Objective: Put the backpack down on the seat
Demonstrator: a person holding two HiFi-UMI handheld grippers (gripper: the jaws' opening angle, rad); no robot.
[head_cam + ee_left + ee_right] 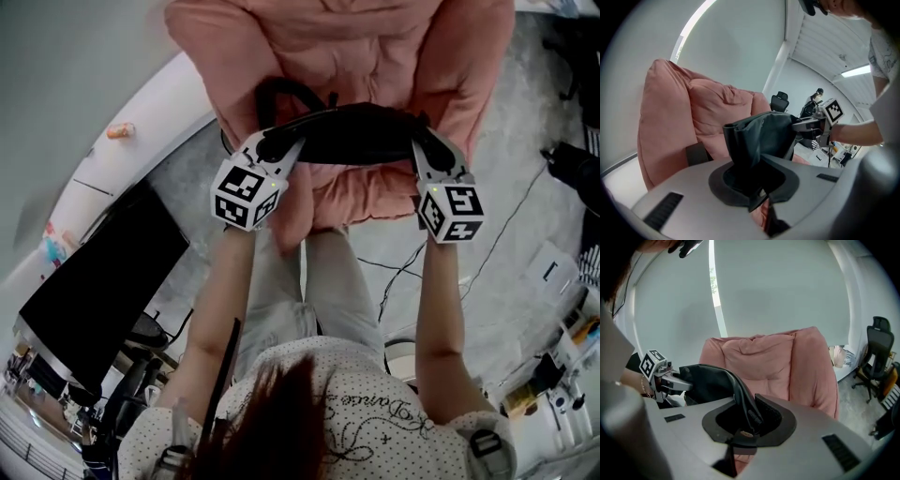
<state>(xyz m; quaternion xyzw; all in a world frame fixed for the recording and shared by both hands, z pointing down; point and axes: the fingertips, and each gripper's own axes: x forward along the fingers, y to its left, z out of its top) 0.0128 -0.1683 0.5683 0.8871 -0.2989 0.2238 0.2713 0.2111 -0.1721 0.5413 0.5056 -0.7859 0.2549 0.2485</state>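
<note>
Head view: backpack (361, 136) over seat (375, 199), inside front edge.

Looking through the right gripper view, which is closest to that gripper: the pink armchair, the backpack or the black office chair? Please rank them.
1. backpack: clamped between the jaws.
2. pink armchair: just behind it, centre.
3. black office chair: far right, across the room.
</note>
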